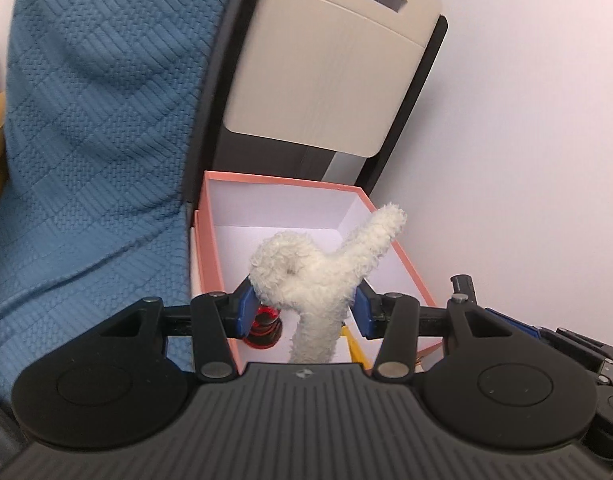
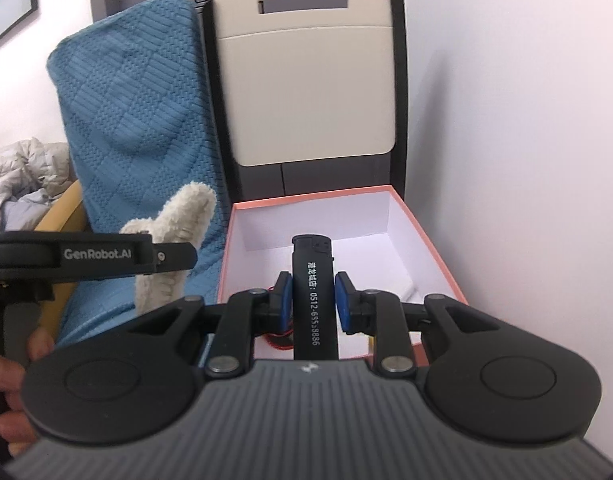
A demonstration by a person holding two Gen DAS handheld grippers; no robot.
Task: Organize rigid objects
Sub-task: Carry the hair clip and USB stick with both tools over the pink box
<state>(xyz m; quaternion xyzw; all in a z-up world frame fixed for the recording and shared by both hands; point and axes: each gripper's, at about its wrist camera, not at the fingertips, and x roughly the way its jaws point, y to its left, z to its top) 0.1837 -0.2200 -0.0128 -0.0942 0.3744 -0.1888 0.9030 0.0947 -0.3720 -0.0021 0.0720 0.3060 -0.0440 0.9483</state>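
Observation:
My left gripper [image 1: 302, 306] is shut on a white fluffy plush toy [image 1: 318, 268] and holds it over the near end of an open pink box [image 1: 282, 180] with a white inside. A red round object [image 1: 264, 326] and a yellow pencil-like item [image 1: 356, 346] lie in the box under the toy. My right gripper [image 2: 313, 300] is shut on a black lighter [image 2: 313, 292] with white print, held above the same pink box [image 2: 438, 248]. The left gripper and plush toy [image 2: 178, 220] show to the left in the right wrist view.
A blue knitted blanket [image 1: 98, 120] covers a seat left of the box. A beige panel with a slot handle [image 2: 306, 72] stands behind the box. A white wall [image 2: 526, 120] runs along the right. A grey jacket [image 2: 22, 176] lies far left.

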